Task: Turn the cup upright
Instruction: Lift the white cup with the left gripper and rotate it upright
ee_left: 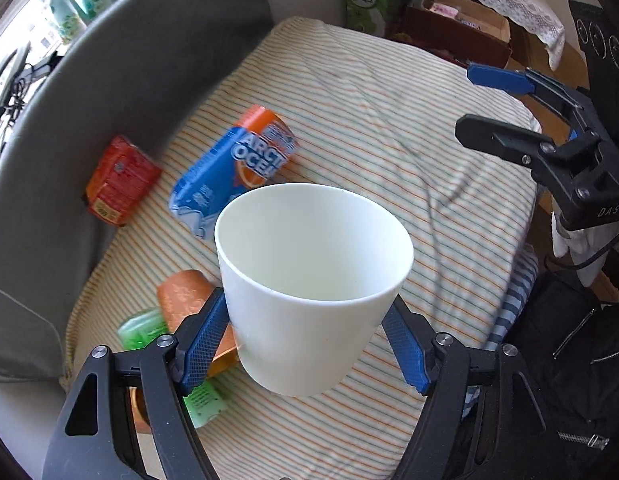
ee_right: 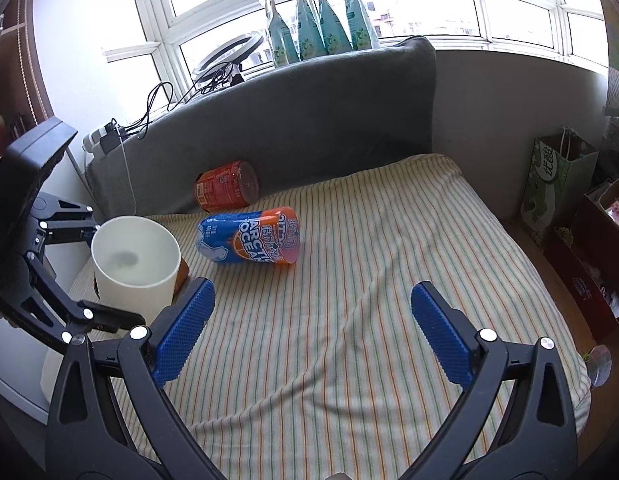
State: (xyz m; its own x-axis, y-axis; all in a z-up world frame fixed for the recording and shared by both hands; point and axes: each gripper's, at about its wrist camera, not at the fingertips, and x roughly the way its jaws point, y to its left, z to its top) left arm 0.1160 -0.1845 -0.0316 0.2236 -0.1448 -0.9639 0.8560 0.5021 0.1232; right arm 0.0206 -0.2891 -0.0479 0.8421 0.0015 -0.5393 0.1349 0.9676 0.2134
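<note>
Your plain white plastic cup (ee_left: pixel 313 284) sits mouth-up, gripped between the blue pads of your left hand-held gripper (ee_left: pixel 309 344) above the striped cushion (ee_left: pixel 389 128). Just behind it lies a blue-and-orange can (ee_left: pixel 233 168). Your right hand-held gripper (ee_right: pixel 309 332) is spread wide, holding nothing.

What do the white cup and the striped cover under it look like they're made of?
The white cup looks like matte plastic, possibly coated paper: smooth, thin-rimmed, seamless, faintly translucent in window light. The striped cover looks like soft woven fabric, likely cotton, with no sheen: it wrinkles and drapes over the cushion edge. The left gripper has its blue pads against the cup's sides.
</note>
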